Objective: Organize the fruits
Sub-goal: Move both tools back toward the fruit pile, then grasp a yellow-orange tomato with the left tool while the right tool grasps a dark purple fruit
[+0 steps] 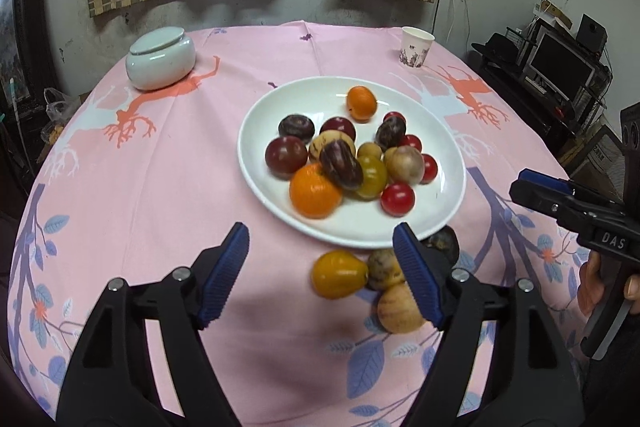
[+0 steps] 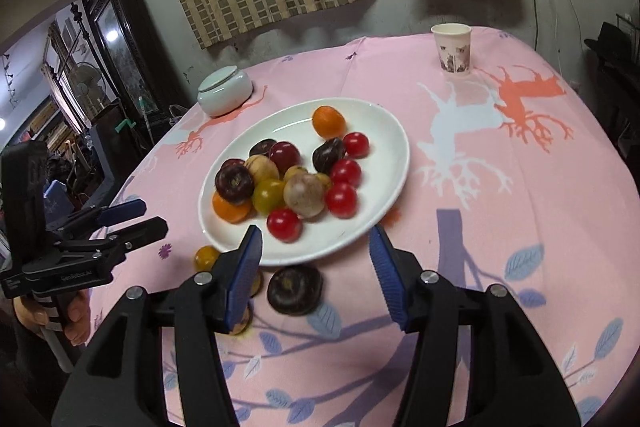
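Note:
A white plate (image 1: 256, 131) (image 2: 384, 131) on the pink tablecloth holds several fruits: oranges (image 1: 314, 197), red tomatoes (image 2: 341, 199), dark purple fruits (image 2: 234, 184) and tan ones (image 1: 405, 164). Loose on the cloth by the plate's near rim lie a yellow fruit (image 1: 339, 274) (image 2: 207, 257), tan fruits (image 1: 398, 309) and a dark purple fruit (image 2: 295, 289). My left gripper (image 1: 322, 275) is open and empty, just short of the loose fruits. My right gripper (image 2: 316, 269) is open and empty above the dark purple fruit.
A white lidded jar (image 1: 161, 58) (image 2: 225, 89) stands at the far left of the table. A paper cup (image 1: 416, 47) (image 2: 454, 49) stands at the far right. A monitor and shelves (image 1: 560, 67) are off the table's right edge.

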Available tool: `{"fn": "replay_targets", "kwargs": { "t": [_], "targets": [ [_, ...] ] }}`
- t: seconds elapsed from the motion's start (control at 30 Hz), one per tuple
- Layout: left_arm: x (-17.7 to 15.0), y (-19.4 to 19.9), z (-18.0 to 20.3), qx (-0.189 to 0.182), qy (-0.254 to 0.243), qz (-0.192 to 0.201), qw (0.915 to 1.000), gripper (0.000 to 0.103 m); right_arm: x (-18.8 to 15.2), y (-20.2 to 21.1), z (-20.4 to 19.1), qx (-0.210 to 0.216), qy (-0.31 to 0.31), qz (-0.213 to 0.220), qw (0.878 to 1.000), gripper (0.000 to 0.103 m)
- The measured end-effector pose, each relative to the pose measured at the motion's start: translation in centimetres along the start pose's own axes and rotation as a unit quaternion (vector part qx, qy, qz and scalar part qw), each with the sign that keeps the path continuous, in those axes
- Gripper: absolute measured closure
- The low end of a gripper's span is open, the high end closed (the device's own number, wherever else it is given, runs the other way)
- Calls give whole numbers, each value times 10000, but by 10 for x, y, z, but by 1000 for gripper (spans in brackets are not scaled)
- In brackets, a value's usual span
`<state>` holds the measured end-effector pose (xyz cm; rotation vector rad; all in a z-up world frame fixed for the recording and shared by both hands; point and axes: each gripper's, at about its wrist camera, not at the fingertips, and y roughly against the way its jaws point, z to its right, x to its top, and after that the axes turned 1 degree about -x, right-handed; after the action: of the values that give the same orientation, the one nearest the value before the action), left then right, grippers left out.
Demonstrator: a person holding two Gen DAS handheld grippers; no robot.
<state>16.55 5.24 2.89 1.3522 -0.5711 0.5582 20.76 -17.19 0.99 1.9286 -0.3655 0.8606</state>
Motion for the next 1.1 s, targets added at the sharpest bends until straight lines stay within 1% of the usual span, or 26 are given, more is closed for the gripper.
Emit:
{"fn": "replay_targets", "kwargs": {
  "t": [0.1,0.17,0.23,0.3,0.53,0.7,0.87,1.03,1.1],
  "targets": [
    [-10,0,0,-61,25,-57,10000,26,-6,-2,-2,102,6,-66,9999,46],
    [-16,-2,3,-29,-13,-97,9999,26,-9,-5,-3,129,24,-120,9998,46],
    [-21,-4,7,64,-104,-105,9999,26,-11,-9,-3,137,18,-179,9997,46],
    [-27,-7,10,76,-171,-133,9997,26,-14,-13,-1,136,10,-232,9996,46],
    [-45,-26,24,101,-527,-442,9976,26,-18,-23,2,164,25,-412,9990,46],
    [-45,-31,11,164,-451,-485,9977,26,-21,-25,2,165,56,-476,9987,46],
    [-44,-45,-1,239,-468,-669,9964,27,-21,-25,0,185,99,-472,9987,46],
    [-45,-58,6,179,-654,-814,9944,27,-21,-27,-1,158,123,-524,9984,46],
    [-44,-60,9,149,-708,-770,9944,28,-21,-29,0,141,108,-554,9983,46]
  ]
}}
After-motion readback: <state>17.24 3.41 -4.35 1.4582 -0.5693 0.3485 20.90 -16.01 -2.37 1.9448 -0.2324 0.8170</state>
